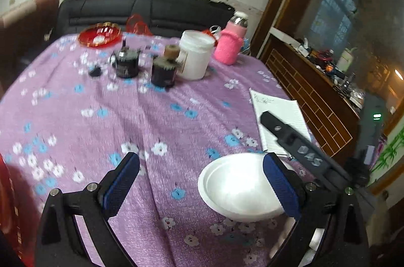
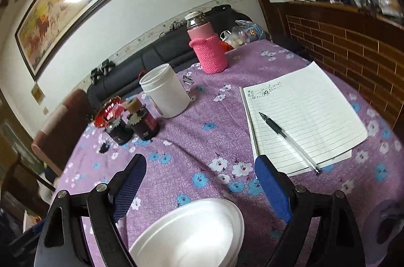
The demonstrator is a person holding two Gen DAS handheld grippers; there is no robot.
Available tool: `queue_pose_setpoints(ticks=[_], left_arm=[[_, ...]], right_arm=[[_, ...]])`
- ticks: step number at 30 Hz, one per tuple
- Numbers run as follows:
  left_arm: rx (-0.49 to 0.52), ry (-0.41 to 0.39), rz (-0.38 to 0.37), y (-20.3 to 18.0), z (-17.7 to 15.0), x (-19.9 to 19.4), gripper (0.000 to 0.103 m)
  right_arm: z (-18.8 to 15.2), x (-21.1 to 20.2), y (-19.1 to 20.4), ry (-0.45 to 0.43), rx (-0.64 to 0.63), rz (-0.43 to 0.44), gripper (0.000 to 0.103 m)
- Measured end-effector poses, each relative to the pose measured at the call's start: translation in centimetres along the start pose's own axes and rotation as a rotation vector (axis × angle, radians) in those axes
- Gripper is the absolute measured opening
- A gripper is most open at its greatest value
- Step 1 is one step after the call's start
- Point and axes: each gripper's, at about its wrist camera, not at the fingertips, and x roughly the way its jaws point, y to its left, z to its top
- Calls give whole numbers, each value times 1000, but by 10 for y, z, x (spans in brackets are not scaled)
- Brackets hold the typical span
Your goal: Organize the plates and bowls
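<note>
Evidently both grippers, left (image 1: pixel 202 181) and right (image 2: pixel 200 187), hang open and empty, leaving the bowl (image 2: pixel 192 234) free near the table's (image 2: pixel 192 140) edge for pickup.

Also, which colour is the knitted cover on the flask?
Pink. The knitted cover shows best in the right wrist view, below the flask's metal top.

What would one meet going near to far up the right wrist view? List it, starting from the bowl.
White bowl → notebook with the pen lying on it → white tub → pink-sleeved flask → dark sofa against the wall.
</note>
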Motion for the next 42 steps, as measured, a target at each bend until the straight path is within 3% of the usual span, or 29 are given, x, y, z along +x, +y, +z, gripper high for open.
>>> queue_pose_setpoints(ticks=[3, 8, 16, 22, 26, 37, 42], left_arm=[[-22, 19, -11, 2, -5, 11, 98], [-92, -39, -18, 13, -10, 13, 98], [-28, -160, 48, 15, -13, 1, 98], [-120, -19, -54, 33, -17, 27, 98], [-137, 12, -72, 37, -20, 32, 98], [-155, 41, -128, 42, -19, 38, 98], [-169, 69, -173, 42, -19, 39, 98]], right_arm=[[0, -5, 10, -3, -67, -48, 91], [-1, -15, 27, -69, -202, -194, 90], [-10, -8, 39, -60, -263, -199, 90], [-15, 10, 33, 35, -222, -157, 90], [-18, 22, 27, 100, -193, -145, 90], [-19, -2, 24, 10, -149, -100, 90], [-14, -17, 18, 57, -134, -53, 90]])
